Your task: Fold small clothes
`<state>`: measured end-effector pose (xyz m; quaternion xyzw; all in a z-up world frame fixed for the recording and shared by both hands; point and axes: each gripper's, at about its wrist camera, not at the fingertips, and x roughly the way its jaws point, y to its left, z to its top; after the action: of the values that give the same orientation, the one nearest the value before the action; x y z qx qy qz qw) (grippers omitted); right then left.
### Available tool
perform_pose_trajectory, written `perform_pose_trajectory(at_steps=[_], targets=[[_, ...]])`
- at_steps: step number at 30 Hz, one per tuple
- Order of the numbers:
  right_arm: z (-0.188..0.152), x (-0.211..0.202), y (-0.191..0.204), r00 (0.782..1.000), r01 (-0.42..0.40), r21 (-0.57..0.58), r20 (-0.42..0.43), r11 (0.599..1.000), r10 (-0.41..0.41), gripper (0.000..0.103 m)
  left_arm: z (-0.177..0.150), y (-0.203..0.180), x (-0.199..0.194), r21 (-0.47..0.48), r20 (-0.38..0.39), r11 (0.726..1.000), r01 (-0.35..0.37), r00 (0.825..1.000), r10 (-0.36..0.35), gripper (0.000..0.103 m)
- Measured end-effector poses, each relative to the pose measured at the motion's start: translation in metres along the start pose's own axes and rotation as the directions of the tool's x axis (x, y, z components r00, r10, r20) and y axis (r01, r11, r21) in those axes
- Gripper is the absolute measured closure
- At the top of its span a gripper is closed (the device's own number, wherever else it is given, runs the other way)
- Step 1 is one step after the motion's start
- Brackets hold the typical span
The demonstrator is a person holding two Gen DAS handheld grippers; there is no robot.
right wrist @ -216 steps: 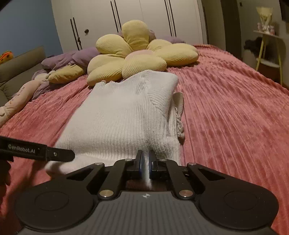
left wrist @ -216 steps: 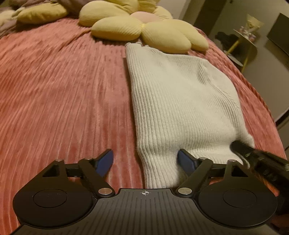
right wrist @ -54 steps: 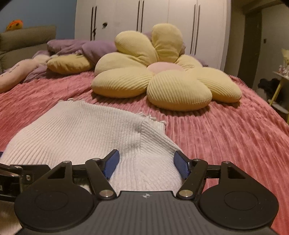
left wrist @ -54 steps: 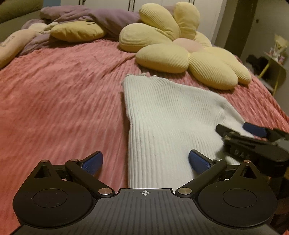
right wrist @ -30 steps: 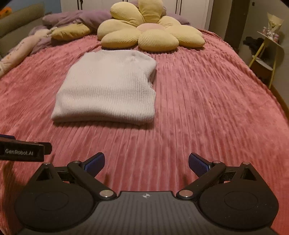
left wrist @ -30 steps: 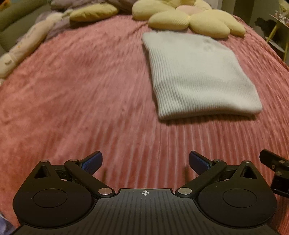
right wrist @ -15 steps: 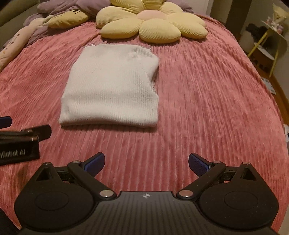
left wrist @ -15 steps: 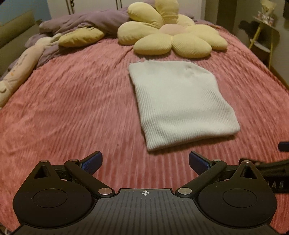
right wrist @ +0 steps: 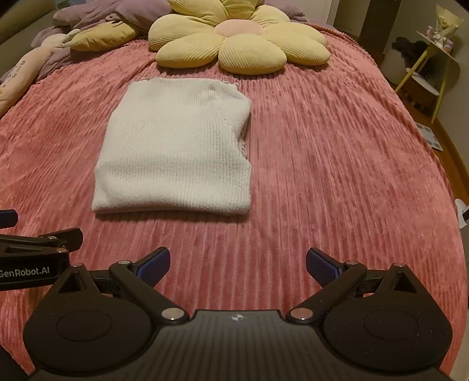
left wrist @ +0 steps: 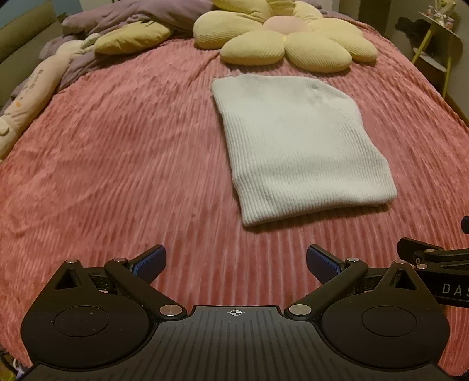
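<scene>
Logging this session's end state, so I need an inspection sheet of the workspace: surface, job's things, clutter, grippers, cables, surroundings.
Surface: pink ribbed bedspread, bare near the grippers.
Job's things: white ribbed knit garment folded flat into a rectangle.
Clutter: yellow flower-shaped cushion; purple blanket heap at the head.
Grippers: left gripper and right gripper open, empty, apart from the garment.
Cables: nothing seen.
Surroundings: yellow-legged side table on the right.
</scene>
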<state>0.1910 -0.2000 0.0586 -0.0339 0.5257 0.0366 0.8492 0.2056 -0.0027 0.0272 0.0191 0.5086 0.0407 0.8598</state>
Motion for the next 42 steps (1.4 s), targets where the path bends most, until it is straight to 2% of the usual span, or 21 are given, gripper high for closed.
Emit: perform_pose_trajectory(at_steps=[42], targets=[[0.0024, -0.0048, 0.0000, 1.000, -0.001, 0.004, 0.003, 1.000, 0.001, 0.004, 0.0037, -0.0005, -0.0029, -0.017, -0.016, 1.000, 0.018, 1.000, -0.018, 0.000]])
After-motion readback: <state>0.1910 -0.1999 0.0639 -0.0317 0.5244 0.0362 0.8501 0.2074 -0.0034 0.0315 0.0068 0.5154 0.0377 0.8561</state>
